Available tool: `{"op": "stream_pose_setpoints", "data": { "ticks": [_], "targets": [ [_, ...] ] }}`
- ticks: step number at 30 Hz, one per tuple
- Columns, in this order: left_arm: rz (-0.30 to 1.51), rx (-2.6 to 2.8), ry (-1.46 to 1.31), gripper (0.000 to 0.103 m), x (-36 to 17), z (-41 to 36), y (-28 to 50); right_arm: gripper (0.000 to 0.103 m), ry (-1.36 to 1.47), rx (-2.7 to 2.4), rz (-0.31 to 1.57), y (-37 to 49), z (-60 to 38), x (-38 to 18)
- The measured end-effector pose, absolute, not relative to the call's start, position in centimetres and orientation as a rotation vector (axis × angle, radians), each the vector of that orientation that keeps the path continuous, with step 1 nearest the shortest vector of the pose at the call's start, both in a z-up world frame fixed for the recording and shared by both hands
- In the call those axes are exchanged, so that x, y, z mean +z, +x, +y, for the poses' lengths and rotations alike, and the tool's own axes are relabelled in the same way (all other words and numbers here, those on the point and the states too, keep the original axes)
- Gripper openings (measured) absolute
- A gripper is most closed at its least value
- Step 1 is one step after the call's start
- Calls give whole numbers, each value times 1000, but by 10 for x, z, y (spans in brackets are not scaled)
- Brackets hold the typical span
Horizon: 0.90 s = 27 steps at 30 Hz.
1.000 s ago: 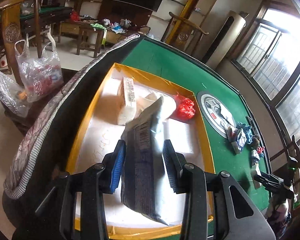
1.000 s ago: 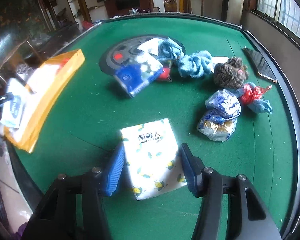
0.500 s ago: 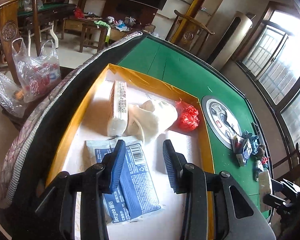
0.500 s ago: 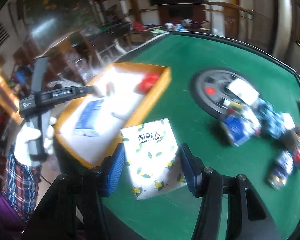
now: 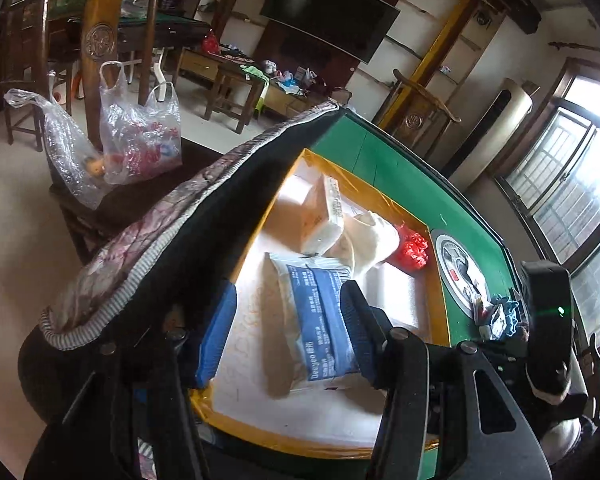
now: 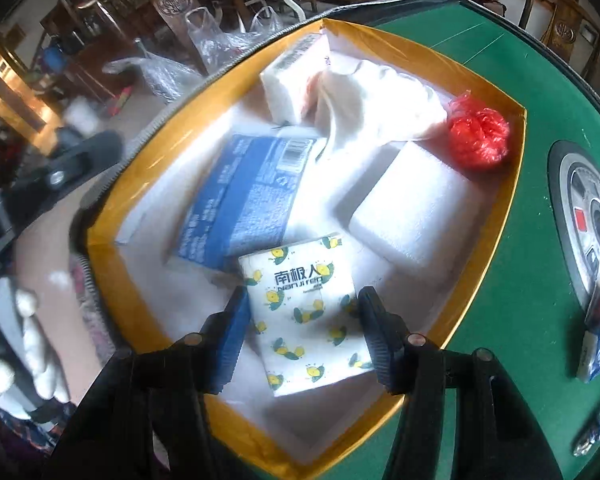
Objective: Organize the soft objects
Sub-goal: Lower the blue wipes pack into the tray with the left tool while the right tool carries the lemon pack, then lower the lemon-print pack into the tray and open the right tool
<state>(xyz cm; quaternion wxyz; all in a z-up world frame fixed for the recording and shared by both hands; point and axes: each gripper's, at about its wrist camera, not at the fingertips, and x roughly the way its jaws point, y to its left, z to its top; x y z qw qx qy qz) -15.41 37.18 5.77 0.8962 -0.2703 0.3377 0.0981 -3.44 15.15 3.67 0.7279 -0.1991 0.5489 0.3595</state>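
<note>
A yellow-rimmed box [image 6: 484, 264] with a white lining sits at the green table's edge. In it lie a blue wipes pack [image 6: 244, 196], a white tissue pack [image 6: 292, 76], a cream cloth [image 6: 376, 108], a red plastic ball [image 6: 480, 136] and a white foam block [image 6: 412, 208]. My right gripper [image 6: 300, 316] is shut on a lemon-print tissue pack [image 6: 304, 312], held over the box's near end. My left gripper [image 5: 284, 332] is open and empty, above the box's near left edge, with the blue wipes pack [image 5: 320, 320] lying below it.
More soft items [image 5: 496, 316] lie by the round centre disc [image 6: 588, 216] on the green table [image 6: 512, 320]. A patterned padded cover [image 5: 148, 240] hangs over the table edge. Plastic bags [image 5: 136, 136] and a wooden chair [image 5: 96, 40] stand on the floor to the left.
My left gripper let go of the blue wipes pack, which now lies flat in the box, and pulled back. My right gripper carried the lemon-print tissue pack from the table to over the box.
</note>
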Motion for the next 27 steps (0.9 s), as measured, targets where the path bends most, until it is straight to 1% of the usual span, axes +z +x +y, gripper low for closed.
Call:
{"op": "stream_pose_setpoints", "data": {
  "ticks": [3, 7, 13, 15, 17, 18, 21, 24, 27],
  "targets": [
    [688, 214, -561, 53, 56, 375, -162, 50, -469, 701, 1165, -16, 158, 35],
    [678, 212, -551, 53, 55, 376, -167, 49, -422, 663, 1165, 11, 164, 32],
    [677, 199, -555, 53, 53, 378, -167, 49, -397, 675, 1145, 12, 184, 26],
    [676, 195, -558, 53, 52, 380, -170, 49, -372, 680, 1132, 8, 181, 34],
    [675, 201, -553, 58, 51, 381, -173, 50, -340, 713, 1099, 4, 173, 49],
    [673, 205, -555, 59, 50, 383, -174, 50, -325, 724, 1076, 1, 171, 57],
    [664, 211, -571, 59, 46, 387, -175, 55, -237, 782, 1003, -1, 169, 81],
    [654, 217, -589, 59, 45, 392, -178, 55, -120, 865, 1033, 13, 186, 87],
    [642, 222, -587, 59, 48, 394, -182, 55, -70, 911, 1090, 30, 219, 76]
  ]
}}
